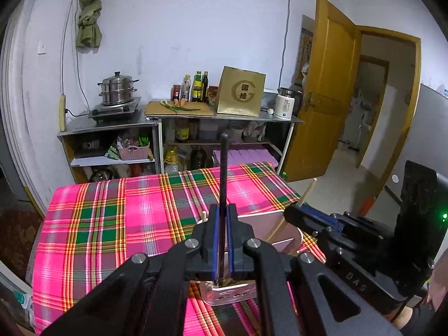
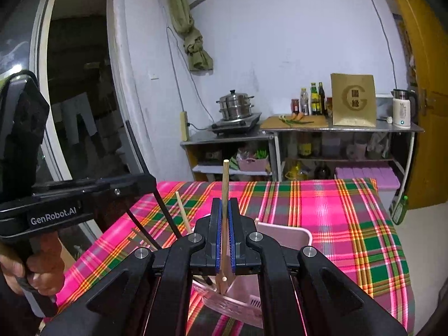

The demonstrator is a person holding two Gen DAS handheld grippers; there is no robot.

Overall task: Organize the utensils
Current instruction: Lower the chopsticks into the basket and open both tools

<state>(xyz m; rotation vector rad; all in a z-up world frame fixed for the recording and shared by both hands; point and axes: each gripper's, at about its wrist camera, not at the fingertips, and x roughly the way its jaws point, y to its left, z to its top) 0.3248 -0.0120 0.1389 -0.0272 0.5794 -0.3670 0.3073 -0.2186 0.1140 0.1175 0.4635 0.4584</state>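
Observation:
My left gripper (image 1: 223, 210) is shut on a black-handled utensil (image 1: 224, 168) held upright; its metal slotted head (image 1: 229, 294) shows below the fingers, over a pink utensil holder (image 1: 268, 224). My right gripper (image 2: 224, 204) is shut on a wooden-handled utensil (image 2: 225, 179), also upright, its lower end inside the pink holder (image 2: 291, 235). Another wooden stick (image 2: 183, 212) and the black handle (image 2: 142, 162) stand to the left in the right wrist view. The right gripper also shows in the left wrist view (image 1: 296, 212), with its wooden handle (image 1: 306, 193).
The table is covered by a pink plaid cloth (image 1: 126, 218). Behind it stands a steel shelf unit (image 1: 179, 120) with a steamer pot (image 1: 117, 88), bottles, a cutting board, a gold box (image 1: 240, 92) and a kettle. An open wooden door (image 1: 327, 84) is at the right.

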